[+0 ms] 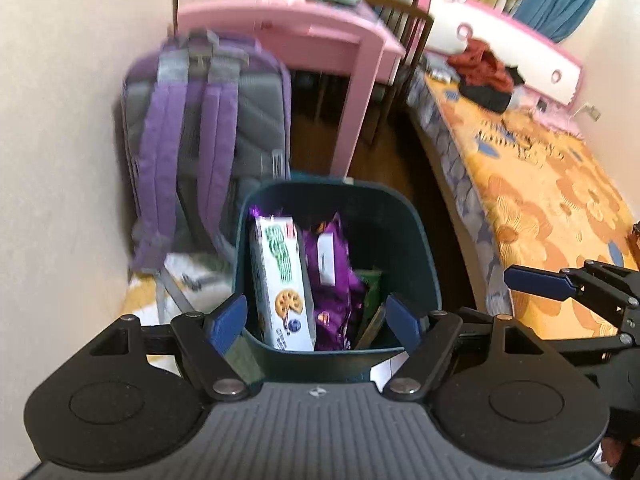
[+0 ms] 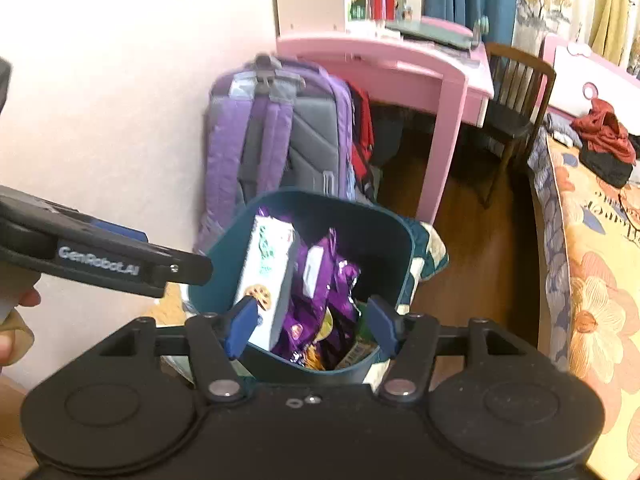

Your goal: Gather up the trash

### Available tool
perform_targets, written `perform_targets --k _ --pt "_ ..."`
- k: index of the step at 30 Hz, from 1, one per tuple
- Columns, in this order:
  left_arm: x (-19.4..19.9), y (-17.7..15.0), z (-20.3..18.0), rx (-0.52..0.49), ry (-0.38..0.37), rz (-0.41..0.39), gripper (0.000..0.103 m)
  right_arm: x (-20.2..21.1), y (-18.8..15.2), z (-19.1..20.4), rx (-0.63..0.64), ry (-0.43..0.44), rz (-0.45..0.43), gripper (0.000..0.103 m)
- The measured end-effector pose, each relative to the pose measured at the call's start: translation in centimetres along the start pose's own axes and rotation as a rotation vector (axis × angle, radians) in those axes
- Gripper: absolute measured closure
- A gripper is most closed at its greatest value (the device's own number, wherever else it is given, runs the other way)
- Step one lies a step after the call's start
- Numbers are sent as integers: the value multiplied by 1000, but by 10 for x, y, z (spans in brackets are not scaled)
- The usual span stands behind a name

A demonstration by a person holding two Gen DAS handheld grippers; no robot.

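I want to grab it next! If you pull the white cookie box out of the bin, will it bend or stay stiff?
The white cookie box would probably stay stiff: its edges look straight. It is likely light, being thrown-out packaging. Standing on end against the purple wrappers, it might tip when nudged.

You have the bin [image 1: 416, 236] on the floor, box [image 1: 282, 280] and wrappers [image 1: 336, 292] inside, box at left. Backpack [image 1: 208, 132] behind-left against the wall, desk [image 1: 320, 40] farther back, bed [image 1: 552, 208] at right.
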State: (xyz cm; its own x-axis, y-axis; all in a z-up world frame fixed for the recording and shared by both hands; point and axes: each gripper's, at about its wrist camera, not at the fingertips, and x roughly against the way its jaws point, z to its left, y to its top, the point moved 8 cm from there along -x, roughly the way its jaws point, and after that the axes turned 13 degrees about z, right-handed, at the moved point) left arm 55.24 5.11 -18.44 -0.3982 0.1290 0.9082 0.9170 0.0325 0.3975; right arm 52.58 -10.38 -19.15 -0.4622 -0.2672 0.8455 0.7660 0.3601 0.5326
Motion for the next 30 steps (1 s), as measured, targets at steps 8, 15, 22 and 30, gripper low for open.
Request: perform_targets --k 8,15,22,30 --pt "64 -16 -18 -27 -21 -111 27 65 1 9 -5 32 -118 39" --pt "107 -36 -27 -39 -39 -184 23 114 -8 17 2 56 -208 29" --pt "133 -53 -29 -34 -50 -216 21 143 -23 28 23 69 -248 19" --pt "150 -71 -22 3 -78 -214 19 170 -40 34 -8 107 -285 4"
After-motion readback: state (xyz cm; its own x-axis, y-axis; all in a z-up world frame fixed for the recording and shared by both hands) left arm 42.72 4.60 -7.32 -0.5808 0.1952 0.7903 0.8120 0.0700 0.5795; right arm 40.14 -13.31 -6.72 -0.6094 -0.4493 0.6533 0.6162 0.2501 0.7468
